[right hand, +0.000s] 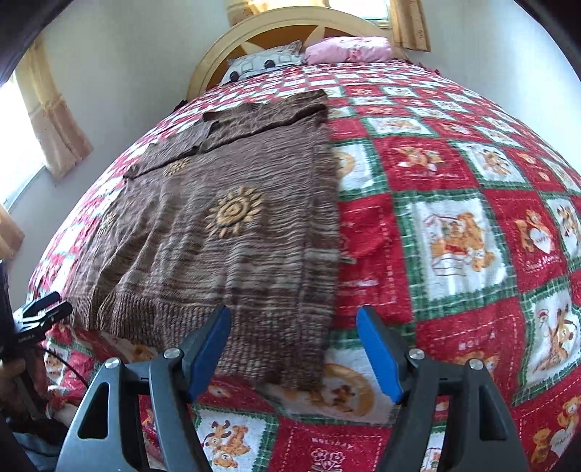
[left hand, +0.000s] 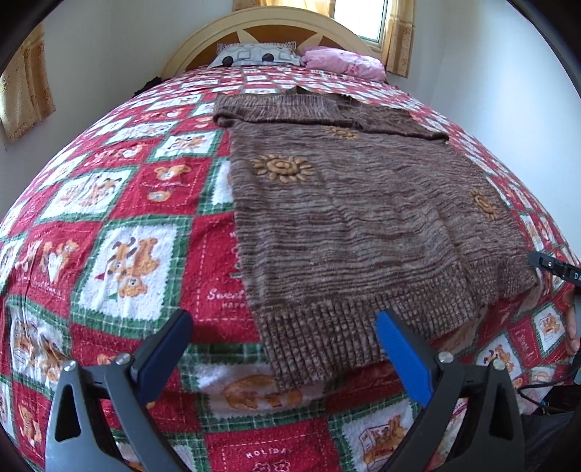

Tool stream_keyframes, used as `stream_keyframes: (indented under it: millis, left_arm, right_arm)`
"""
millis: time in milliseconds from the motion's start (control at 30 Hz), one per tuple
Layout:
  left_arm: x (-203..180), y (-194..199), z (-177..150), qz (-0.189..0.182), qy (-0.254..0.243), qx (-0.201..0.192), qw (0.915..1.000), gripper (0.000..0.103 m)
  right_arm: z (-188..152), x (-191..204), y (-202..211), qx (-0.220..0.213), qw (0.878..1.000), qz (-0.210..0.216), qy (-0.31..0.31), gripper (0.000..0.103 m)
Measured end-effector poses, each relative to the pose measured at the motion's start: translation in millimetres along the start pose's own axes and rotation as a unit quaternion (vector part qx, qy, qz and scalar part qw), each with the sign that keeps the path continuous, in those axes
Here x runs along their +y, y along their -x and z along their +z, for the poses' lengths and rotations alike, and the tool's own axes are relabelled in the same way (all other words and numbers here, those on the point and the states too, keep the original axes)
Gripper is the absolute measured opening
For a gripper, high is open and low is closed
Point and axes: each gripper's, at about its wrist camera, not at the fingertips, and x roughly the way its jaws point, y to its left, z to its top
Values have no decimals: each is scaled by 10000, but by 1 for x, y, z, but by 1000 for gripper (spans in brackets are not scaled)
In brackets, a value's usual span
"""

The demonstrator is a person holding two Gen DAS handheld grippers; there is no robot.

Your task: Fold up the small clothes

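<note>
A brown knit sweater (left hand: 348, 218) with orange sun motifs lies flat on the bed, sleeves folded across its top; it also shows in the right wrist view (right hand: 225, 232). My left gripper (left hand: 283, 326) is open and empty, hovering just above the sweater's ribbed hem near its left corner. My right gripper (right hand: 292, 326) is open and empty, just above the hem's right corner. The right gripper's tip shows at the edge of the left wrist view (left hand: 552, 267), and the left gripper's tip shows in the right wrist view (right hand: 43, 308).
The bed is covered by a red, green and white patchwork quilt (left hand: 127, 236) with bear pictures. Two pillows (left hand: 261, 54) lie by the wooden headboard (left hand: 276, 25). Curtained windows (left hand: 363, 18) and white walls surround the bed.
</note>
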Motion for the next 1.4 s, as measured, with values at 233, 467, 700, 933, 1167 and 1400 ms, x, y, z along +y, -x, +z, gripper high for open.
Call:
stream_keyframes:
  millis: [233,467,700,933,1167,1400]
  left_arm:
    - [-9,1,-5,10,-188,-14,9998,82]
    - [-6,5,-9,17,-39,67,10000,79]
    - [-19,8,-11,-214,-154,61,9996,72]
    - [-3,6,-10,-482,189,76,9986,62]
    - [4,7,-12,-430,293,96,9986,47]
    - [6,8,-13,-471,347,155,9982,31]
  right_arm:
    - [-4,-5,3,17,9999,167,-14,72]
    - [-9,-4,4,68,9996,270,13,72]
    - [-12,4,2,29,9992,389,120,58]
    - [-11,-6,2,42,9991,398,-100,40]
    - [-11,-11,1,70,9983,553,-149,30]
    - [-11,-12,0,89,9981,594,-161,17]
